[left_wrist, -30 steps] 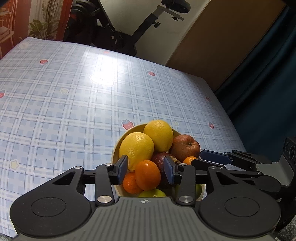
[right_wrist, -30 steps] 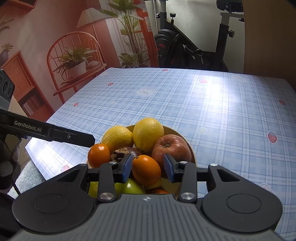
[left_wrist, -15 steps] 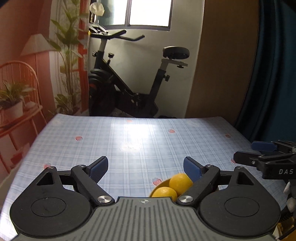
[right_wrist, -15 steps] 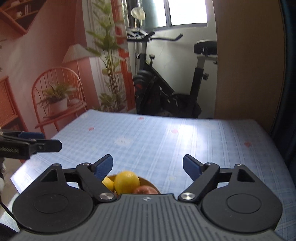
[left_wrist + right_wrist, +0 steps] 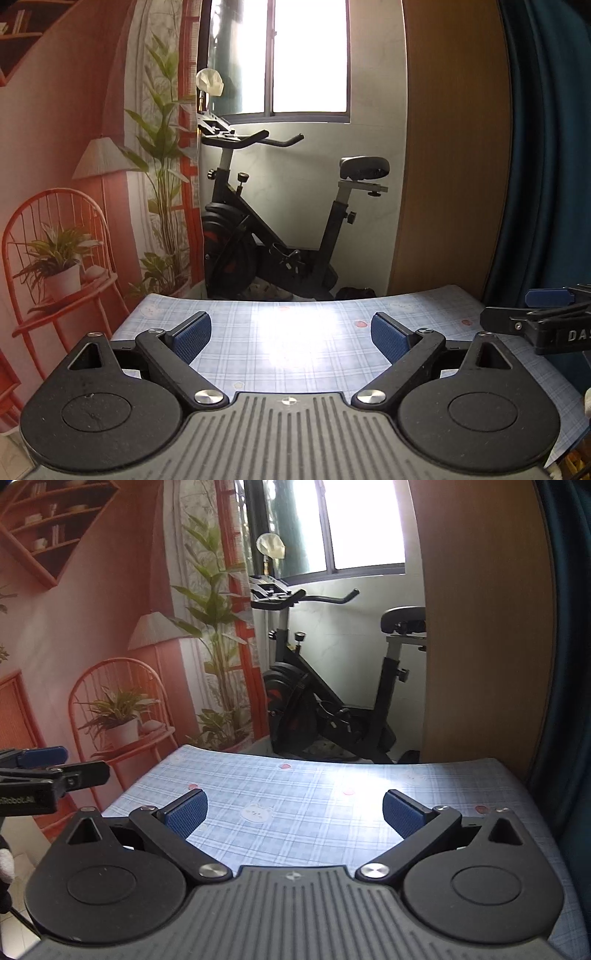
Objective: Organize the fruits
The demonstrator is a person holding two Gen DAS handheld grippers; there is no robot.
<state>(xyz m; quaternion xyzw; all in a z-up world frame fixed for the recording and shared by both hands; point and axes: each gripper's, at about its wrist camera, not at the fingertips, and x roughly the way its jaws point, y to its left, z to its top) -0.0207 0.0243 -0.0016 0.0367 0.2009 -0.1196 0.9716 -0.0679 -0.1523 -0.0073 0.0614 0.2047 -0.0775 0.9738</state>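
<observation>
Blue-checked tablecloth covers the table (image 5: 295, 343), and it is the largest thing ahead of you in both wrist views, running bare to its far edge, where an exercise bike (image 5: 280, 229) stands under the window. Your left gripper (image 5: 290, 332) is held level above the cloth with its jaws spread wide and nothing between the blue pads (image 5: 192, 334); your right gripper (image 5: 293, 810) is the same, wide apart and empty, and each tool's tip shows at the edge of the other's view, so they are side by side but not touching. No fruit and no bowl appears in either view; whatever you are to organize lies below or behind what the cameras take in, so I cannot tell you where it sits. That is the main risk from here: if you lower either tool without first tilting it down, you would be reaching blind, and the wide jaws could knock fruit loose or strike a bowl rim. Rounded fruit would likely roll on this smooth cloth toward an edge. With the two tools this near, swinging both inward at once could also clash their fingers.
</observation>
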